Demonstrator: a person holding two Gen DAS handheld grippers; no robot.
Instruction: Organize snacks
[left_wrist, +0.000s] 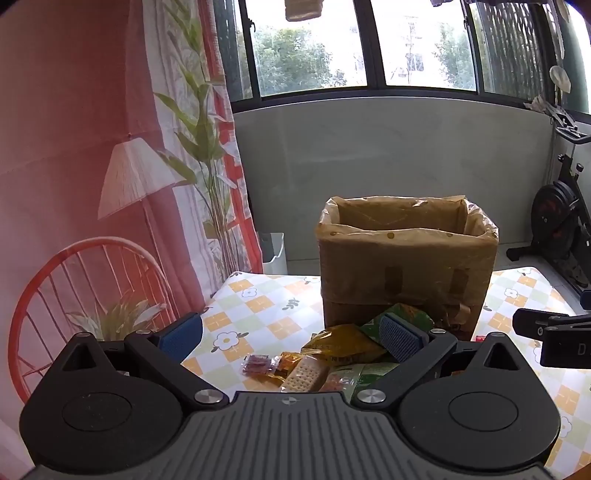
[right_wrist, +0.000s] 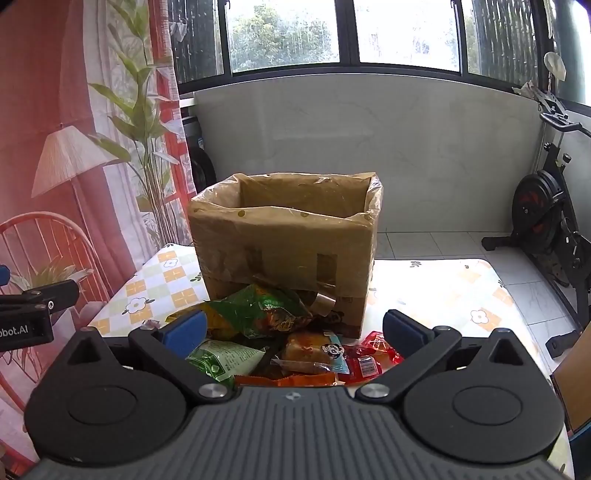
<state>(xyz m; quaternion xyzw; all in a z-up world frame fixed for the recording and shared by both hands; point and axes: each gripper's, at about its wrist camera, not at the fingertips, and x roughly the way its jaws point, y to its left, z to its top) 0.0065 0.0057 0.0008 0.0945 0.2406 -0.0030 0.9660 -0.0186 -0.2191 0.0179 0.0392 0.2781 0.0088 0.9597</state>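
Snack packets (right_wrist: 280, 332) lie heaped on the worktop (right_wrist: 461, 295), between the right hand-held gripper (right_wrist: 295, 332) and the box (right_wrist: 284, 243). The box stands behind them. An exercise bike (right_wrist: 546, 218) stands far right.

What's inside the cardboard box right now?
Only the clear plastic liner and upper inner walls of the cardboard box show; its bottom is hidden by the front wall.

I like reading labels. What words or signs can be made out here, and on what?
"bot.AI", cut off at the frame edge: black left gripper, seen from the right wrist.
"D", cut off: black right gripper, seen from the left wrist.
Print on the green snack bag and red candy wrappers: too blurred to read.
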